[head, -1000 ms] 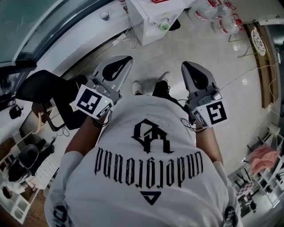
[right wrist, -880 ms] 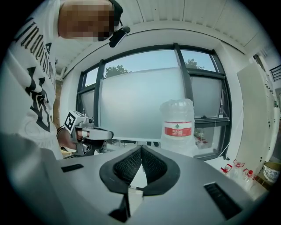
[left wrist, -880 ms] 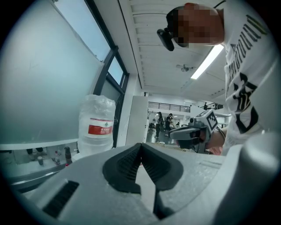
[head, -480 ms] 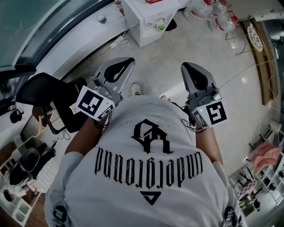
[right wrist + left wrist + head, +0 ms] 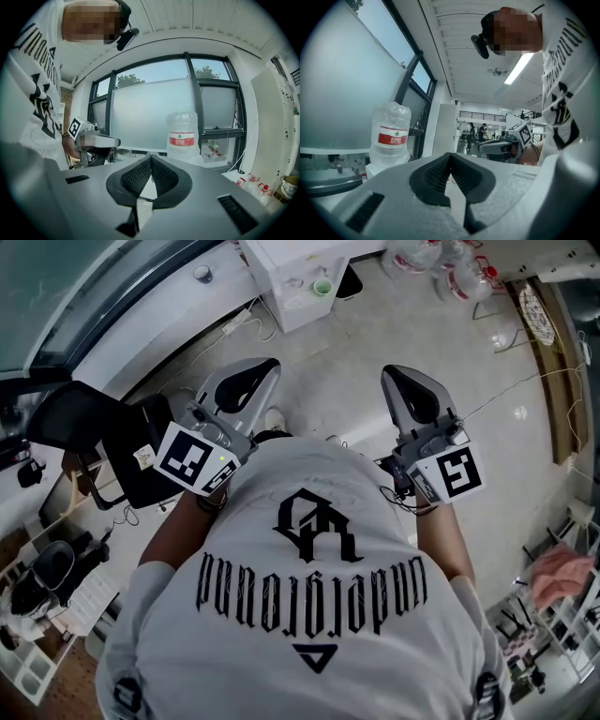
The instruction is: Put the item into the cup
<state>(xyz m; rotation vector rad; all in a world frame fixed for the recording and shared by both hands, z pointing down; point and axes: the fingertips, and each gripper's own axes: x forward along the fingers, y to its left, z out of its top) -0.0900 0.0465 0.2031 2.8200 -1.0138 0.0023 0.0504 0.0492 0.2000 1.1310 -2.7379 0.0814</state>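
Note:
I hold both grippers up in front of my chest, above the floor. My left gripper (image 5: 270, 366) is shut with nothing between its jaws; its dark pads meet at the tip (image 5: 450, 154). Beside it my right gripper (image 5: 390, 373) is shut and empty too, pads touching (image 5: 150, 157). A small green cup (image 5: 322, 287) stands on a white table (image 5: 272, 261) far ahead of both grippers. No item for the cup can be made out in any view.
A large water bottle (image 5: 390, 135) (image 5: 182, 137) stands on the white table by the window. A black chair (image 5: 89, 427) is at my left. Several water jugs (image 5: 441, 263) lie on the floor at the far right. Cables run along the ledge (image 5: 169, 320).
The white table and green cup have slid up and left in the head view as I move across the floor. Both grippers keep their pose and stay shut.

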